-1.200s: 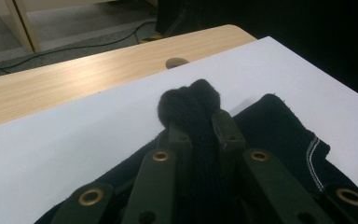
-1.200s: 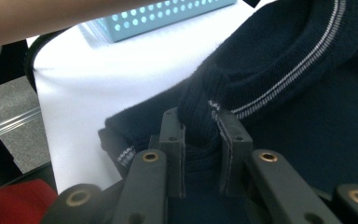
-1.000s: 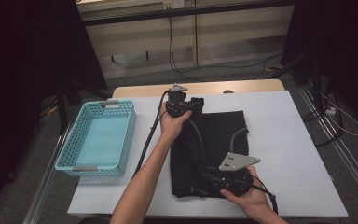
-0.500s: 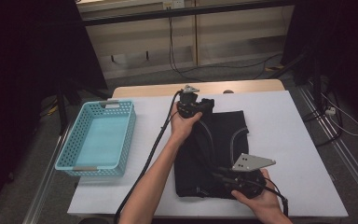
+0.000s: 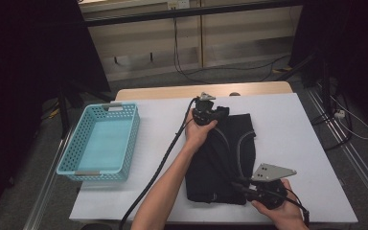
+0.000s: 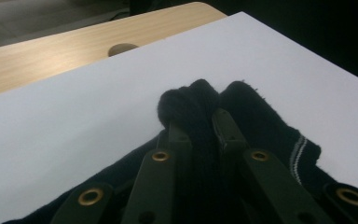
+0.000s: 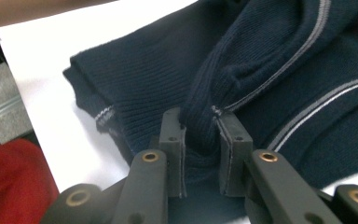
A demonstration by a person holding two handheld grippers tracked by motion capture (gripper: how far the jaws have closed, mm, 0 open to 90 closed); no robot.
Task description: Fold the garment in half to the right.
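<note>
A dark navy knit garment point(image 5: 225, 158) with thin pale stripes lies folded on the white table point(image 5: 297, 124). My left gripper point(image 5: 222, 114) is at the garment's far edge, shut on a bunched fold of it. In the left gripper view the jaws point(image 6: 200, 128) pinch that dark fabric point(image 6: 261, 121) just above the tabletop. My right gripper point(image 5: 235, 184) is at the garment's near right corner. In the right gripper view its jaws point(image 7: 199, 130) are shut on a ribbed fold of the garment point(image 7: 284, 56).
A light blue plastic basket point(image 5: 93, 173) stands at the table's left side with nothing in it. A wooden strip point(image 6: 74, 46) runs along the far table edge. The left gripper's cable point(image 5: 158, 167) trails across the table beside the forearm. Red cloth point(image 7: 14, 182) shows past the near edge.
Both grippers have moved to the right while holding the garment, and the garment has shifted right across the table with them.
</note>
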